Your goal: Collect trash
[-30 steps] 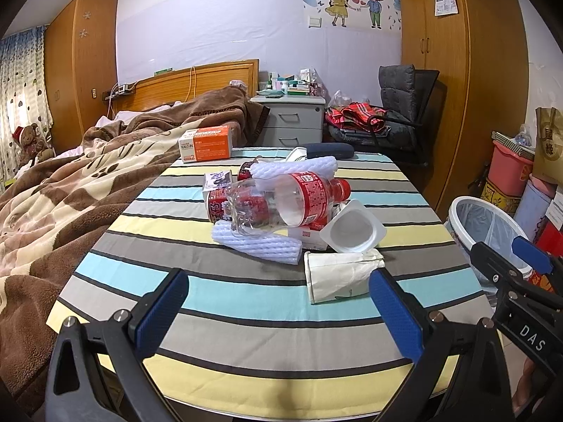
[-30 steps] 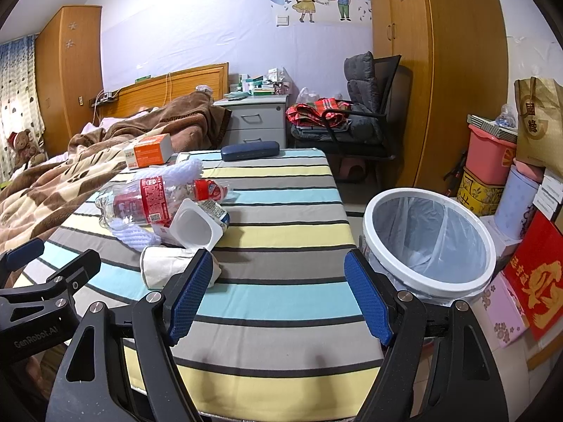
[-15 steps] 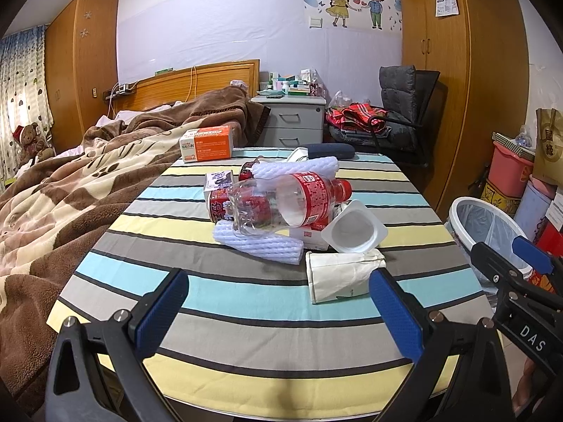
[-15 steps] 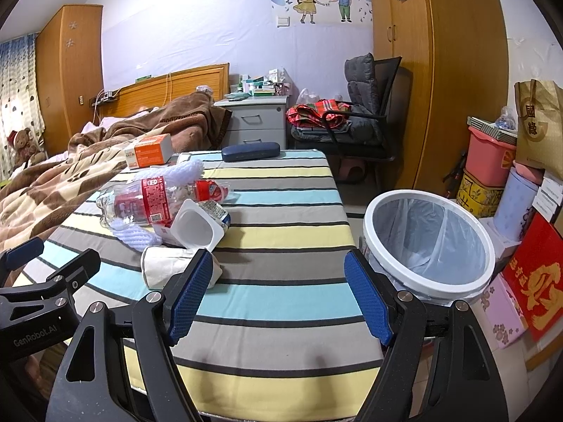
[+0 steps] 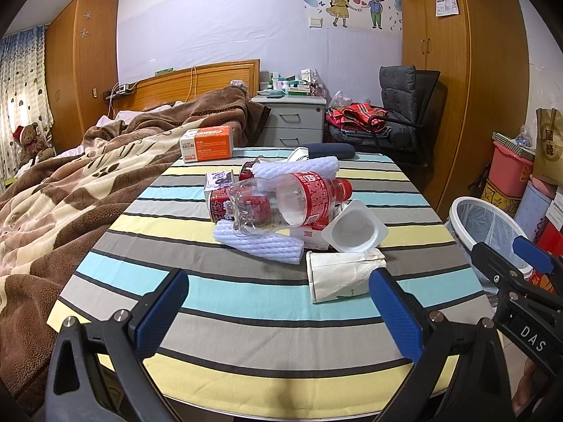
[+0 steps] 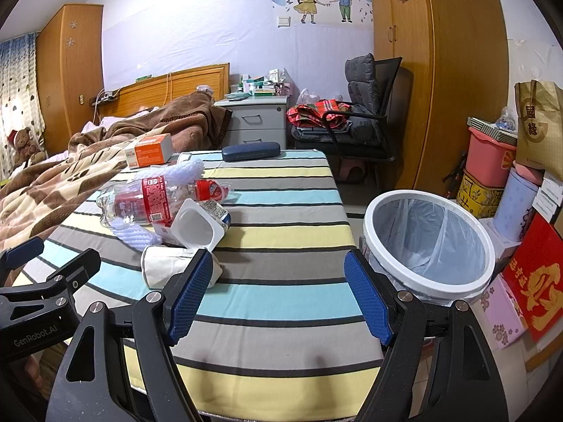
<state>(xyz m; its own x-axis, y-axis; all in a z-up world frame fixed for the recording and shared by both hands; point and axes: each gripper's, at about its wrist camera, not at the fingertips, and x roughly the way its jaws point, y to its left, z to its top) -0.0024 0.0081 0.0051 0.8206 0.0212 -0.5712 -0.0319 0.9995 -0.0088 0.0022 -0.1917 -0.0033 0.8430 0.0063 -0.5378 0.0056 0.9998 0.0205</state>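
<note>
Trash pile (image 5: pixel 281 211) heaped mid-bench (image 5: pixel 246 316); bin (image 6: pixel 427 242) beside. Left hand-held gripper (image 5: pixel 278 302) and right hand-held gripper (image 6: pixel 278 292) both spread wide, holding nothing.

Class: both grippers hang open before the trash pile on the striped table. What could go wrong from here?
1. The clear plastic bottle with the red label rests on white foam sleeves; pulling one may roll it.
2. The white yogurt cup leans on the pile, so it could tip.
3. The white-rimmed bin stands off the table; drops may miss.
</note>
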